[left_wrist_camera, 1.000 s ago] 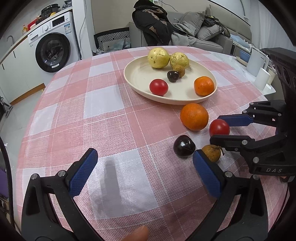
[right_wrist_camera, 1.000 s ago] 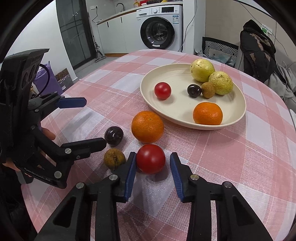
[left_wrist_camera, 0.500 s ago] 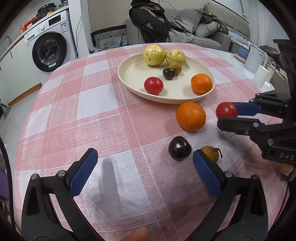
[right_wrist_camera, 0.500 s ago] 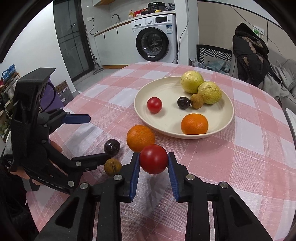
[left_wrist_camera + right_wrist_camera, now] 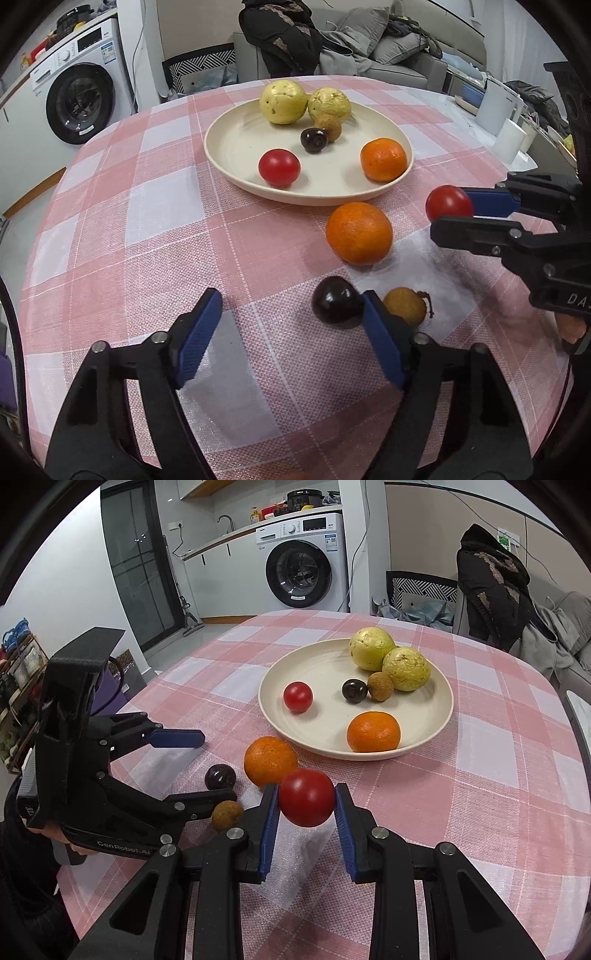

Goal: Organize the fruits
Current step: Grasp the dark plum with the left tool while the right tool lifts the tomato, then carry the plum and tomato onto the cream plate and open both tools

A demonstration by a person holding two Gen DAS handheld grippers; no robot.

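Two views | right tongs (image 5: 306,806) clamp tomato (image 5: 306,797) (shadow beneath)

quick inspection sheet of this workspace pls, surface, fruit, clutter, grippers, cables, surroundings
surface: round table under a pink and white checked cloth.
job's things: cream plate holds two yellow fruits, a small brown fruit, a dark fruit, a red tomato and an orange. Off the plate on the cloth: loose orange, dark plum, brown longan.
clutter: nothing seen on the cloth besides fruit.
grippers: right gripper shut on held tomato, lifted off the cloth. left gripper open, empty, near the plum.
cables: cord down the wall beside the washing machine.
surroundings: sofa, dark coat draped on a chair.
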